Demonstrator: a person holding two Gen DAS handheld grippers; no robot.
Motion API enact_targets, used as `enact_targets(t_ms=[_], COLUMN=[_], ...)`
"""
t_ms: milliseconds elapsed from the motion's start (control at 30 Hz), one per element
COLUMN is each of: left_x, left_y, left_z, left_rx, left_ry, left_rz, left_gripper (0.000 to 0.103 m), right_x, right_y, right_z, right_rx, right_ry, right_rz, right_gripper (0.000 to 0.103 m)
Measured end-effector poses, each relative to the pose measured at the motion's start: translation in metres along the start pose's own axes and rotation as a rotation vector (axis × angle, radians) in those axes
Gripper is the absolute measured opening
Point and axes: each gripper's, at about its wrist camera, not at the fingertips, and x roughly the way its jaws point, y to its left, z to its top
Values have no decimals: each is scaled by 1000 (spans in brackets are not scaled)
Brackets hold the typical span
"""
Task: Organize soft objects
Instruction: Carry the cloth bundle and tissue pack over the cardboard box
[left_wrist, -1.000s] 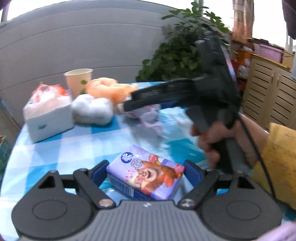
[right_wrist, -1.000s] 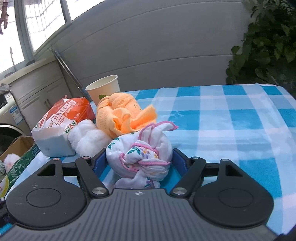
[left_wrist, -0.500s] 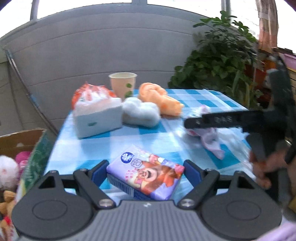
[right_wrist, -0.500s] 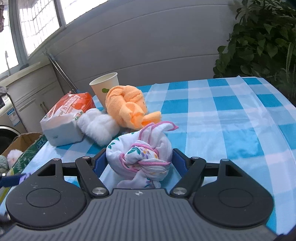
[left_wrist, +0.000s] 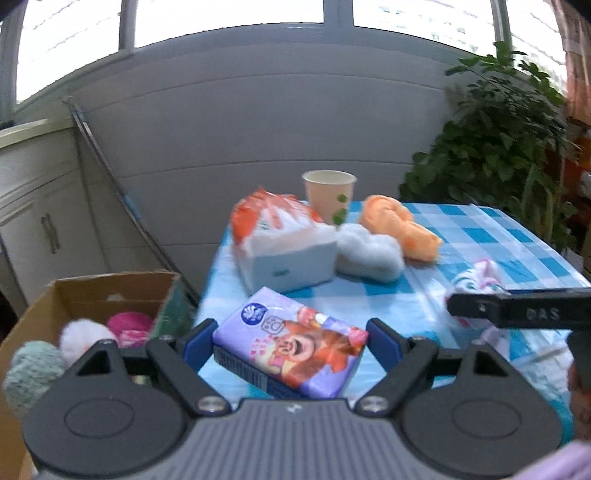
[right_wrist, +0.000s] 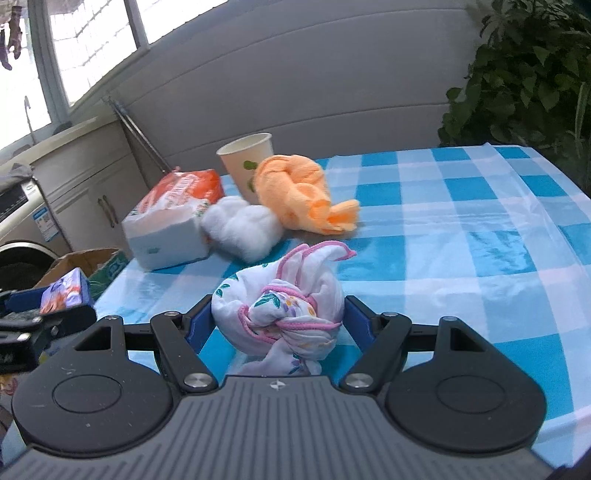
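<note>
My left gripper (left_wrist: 290, 343) is shut on a purple cartoon tissue pack (left_wrist: 291, 345), held over the table's left edge beside a cardboard box (left_wrist: 92, 291) of soft balls. My right gripper (right_wrist: 279, 321) is shut on a knotted white floral cloth (right_wrist: 284, 306) above the checked table (right_wrist: 461, 236). The cloth also shows in the left wrist view (left_wrist: 476, 280), and the tissue pack in the right wrist view (right_wrist: 64, 291). On the table lie an orange towel (right_wrist: 303, 194), a white fluffy wad (right_wrist: 242, 225) and an orange-white tissue bag (right_wrist: 170, 221).
A paper cup (right_wrist: 247, 158) stands behind the orange towel. A potted plant (right_wrist: 528, 74) rises at the table's far right. White cabinets (left_wrist: 33, 206) and a washing machine (right_wrist: 18, 229) stand to the left, a grey wall behind.
My left gripper has swung left with the tissue pack, bringing the cardboard box into view. My right gripper has pulled back from the towel pile with the cloth.
</note>
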Motion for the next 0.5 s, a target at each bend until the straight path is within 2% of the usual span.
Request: enact_targets(t_ms=[500], left_x=[-20], left_y=[59], left_z=[15], left_rx=[-80], left_ry=[-40], left_rz=[182], left_gripper=[86], right_x=[3], right_y=[85], right_z=[17], right_rx=[-137], right_ry=[-2], right_rz=[129], right_gripper=[92])
